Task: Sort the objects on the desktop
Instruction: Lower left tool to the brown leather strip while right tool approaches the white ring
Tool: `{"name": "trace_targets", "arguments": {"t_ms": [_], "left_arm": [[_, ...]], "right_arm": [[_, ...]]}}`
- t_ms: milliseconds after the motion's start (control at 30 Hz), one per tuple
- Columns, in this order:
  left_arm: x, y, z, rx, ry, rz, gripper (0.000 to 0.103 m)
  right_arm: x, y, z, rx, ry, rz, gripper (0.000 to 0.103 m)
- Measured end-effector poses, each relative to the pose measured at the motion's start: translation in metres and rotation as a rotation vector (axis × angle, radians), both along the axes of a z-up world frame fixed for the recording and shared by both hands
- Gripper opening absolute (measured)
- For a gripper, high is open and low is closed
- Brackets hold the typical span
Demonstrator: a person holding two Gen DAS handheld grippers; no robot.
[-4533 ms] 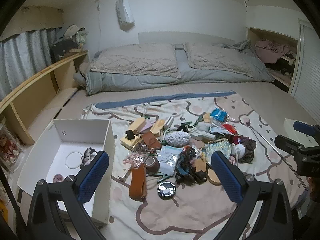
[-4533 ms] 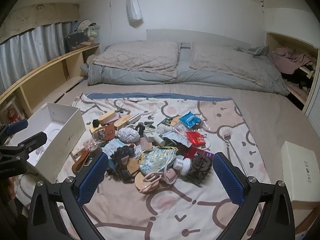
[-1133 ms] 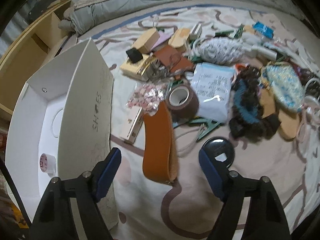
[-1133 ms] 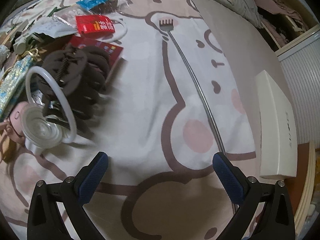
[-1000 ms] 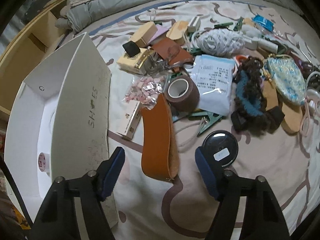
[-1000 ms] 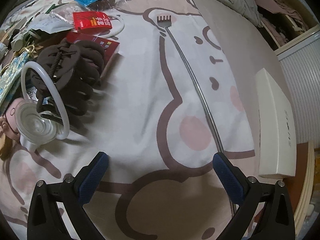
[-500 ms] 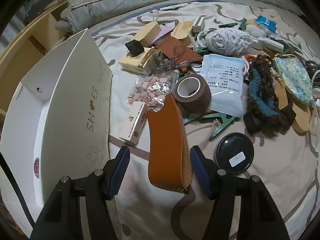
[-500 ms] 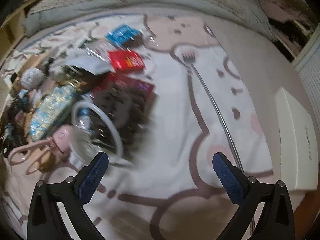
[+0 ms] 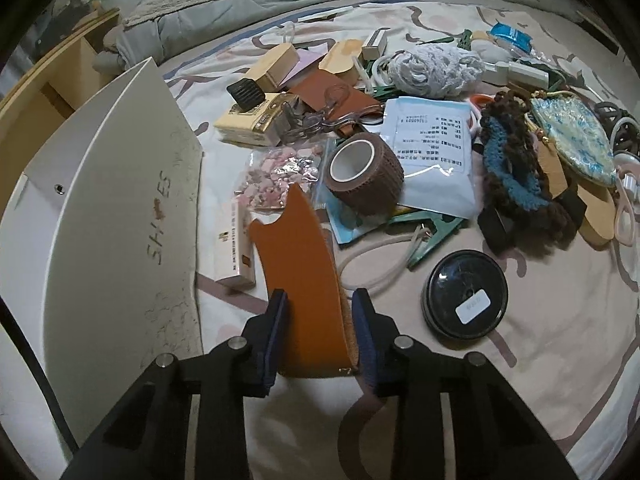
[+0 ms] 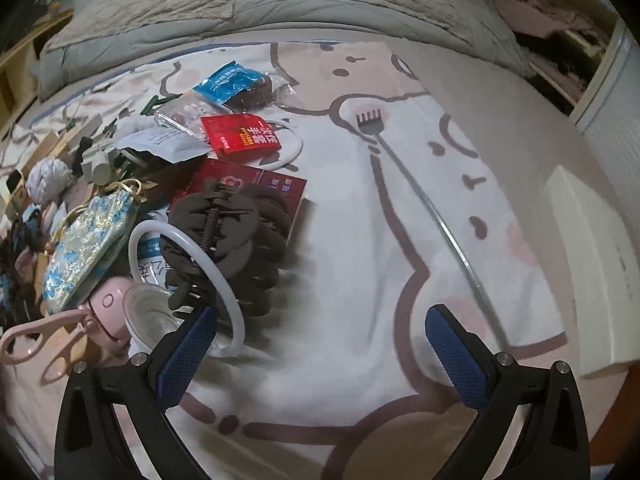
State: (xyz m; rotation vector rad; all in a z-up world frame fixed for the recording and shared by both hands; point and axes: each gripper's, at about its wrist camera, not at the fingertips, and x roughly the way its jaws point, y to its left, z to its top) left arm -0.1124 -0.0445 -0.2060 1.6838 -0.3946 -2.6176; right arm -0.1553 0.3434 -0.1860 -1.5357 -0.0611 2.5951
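My left gripper (image 9: 318,322) is shut on a flat brown leather case (image 9: 298,264) and holds its near end; the far end points at the pile. A white shoe box (image 9: 120,216) stands open just left of it. A brown tape roll (image 9: 366,176), a round black tin (image 9: 464,294) and a white packet (image 9: 434,160) lie in the pile on the blanket. My right gripper (image 10: 320,356) is open and empty above bare blanket, right of a dark brown hair claw (image 10: 236,236) and a white ring (image 10: 192,268).
A metal back scratcher (image 10: 420,196) lies diagonally on the blanket to the right. A white box lid (image 10: 592,256) sits at the bed's right edge. Pink scissors (image 10: 48,340), a brocade pouch (image 10: 88,236) and a red packet (image 10: 242,136) lie left. Pillows are behind.
My left gripper has closed its fingers onto the near end of the brown leather case. My right gripper has swung back to face the pile's right side, still open.
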Motion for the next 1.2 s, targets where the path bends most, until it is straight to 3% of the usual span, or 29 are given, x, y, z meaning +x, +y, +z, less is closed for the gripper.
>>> {"name": "trace_targets", "arguments": {"t_ms": [167,267,367,600,700,833,933,1000,1100,1200], "left_arm": [[0.001,-0.004,0.001,0.051,0.006,-0.014,0.029],[0.006,-0.006,0.007,0.090,0.005,-0.032,0.020],[0.012,-0.007,0.015,0.133,0.011,-0.053,0.011],[0.028,-0.006,0.018,0.149,0.021,-0.110,0.007],[0.033,-0.007,0.017,0.155,0.024,-0.124,0.006],[0.038,-0.008,0.018,0.155,0.037,-0.126,0.006],[0.039,-0.008,0.018,0.164,0.034,-0.117,0.017],[0.040,-0.006,0.017,0.161,0.033,-0.115,0.041],[0.041,-0.004,0.018,0.149,0.047,-0.109,0.050],[0.039,-0.004,0.017,0.139,0.051,-0.094,0.051]], "right_arm": [[0.007,-0.010,-0.002,0.062,-0.004,0.025,0.103],[0.009,-0.015,0.000,0.057,-0.009,0.052,0.087],[0.008,-0.016,-0.001,0.052,-0.035,0.043,0.078],[0.009,-0.029,-0.002,0.039,-0.076,0.107,0.023],[0.015,-0.036,0.003,0.023,-0.061,0.132,0.012],[0.026,-0.041,0.011,-0.015,-0.039,0.148,0.009],[0.033,-0.043,0.019,-0.057,-0.026,0.151,0.006],[0.038,-0.045,0.023,-0.077,-0.023,0.152,0.006],[0.044,-0.048,0.029,-0.094,-0.017,0.153,0.006],[0.047,-0.049,0.034,-0.112,-0.012,0.146,0.006]]}}
